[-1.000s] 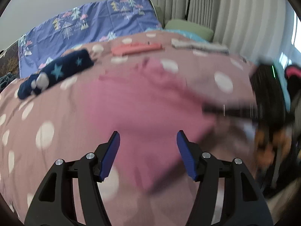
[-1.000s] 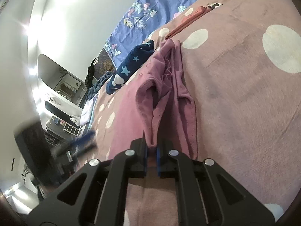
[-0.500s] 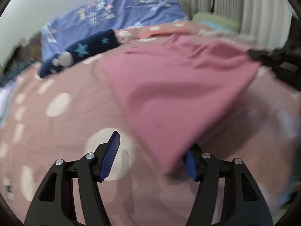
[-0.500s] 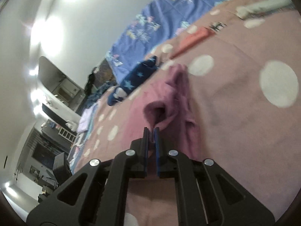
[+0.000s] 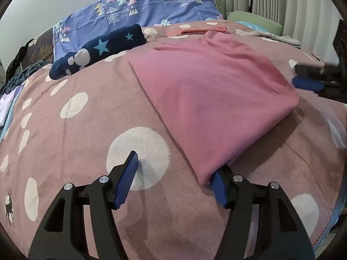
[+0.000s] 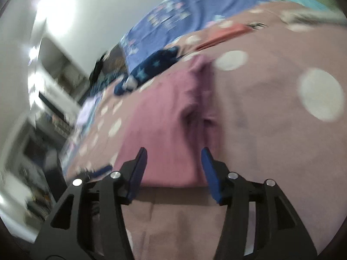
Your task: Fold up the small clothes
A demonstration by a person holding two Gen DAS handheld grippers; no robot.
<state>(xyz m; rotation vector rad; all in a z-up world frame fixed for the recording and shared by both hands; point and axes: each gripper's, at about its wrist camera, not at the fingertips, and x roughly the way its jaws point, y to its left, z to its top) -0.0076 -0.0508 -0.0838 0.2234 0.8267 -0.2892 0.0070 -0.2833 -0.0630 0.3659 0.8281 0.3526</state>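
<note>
A pink garment (image 5: pixel 208 82) lies folded flat on the mauve dotted bedspread (image 5: pixel 65 151). My left gripper (image 5: pixel 175 166) is open low over the bedspread at the garment's near corner. That corner drapes over the tip of its right finger, while the left finger (image 5: pixel 128 173) stands over a white dot. In the right wrist view the garment's (image 6: pixel 164 119) near edge sits between the opening jaws of my right gripper (image 6: pixel 173 153), and the pads are off the cloth. The right gripper's blue pad (image 5: pixel 308 83) also shows at the garment's far right side.
A rolled navy garment with stars (image 5: pixel 97 47) lies at the back left. A folded coral piece (image 5: pixel 195 30) and a pale folded piece (image 5: pixel 269 35) lie behind the pink one. Further back are a blue tree-print sheet (image 5: pixel 141 6), a green pillow (image 5: pixel 253 19) and curtains.
The right gripper, shut on a raised fold of pink cloth before, has parted its jaws and the cloth lies flat. The left gripper has sunk towards the garment's near corner.
</note>
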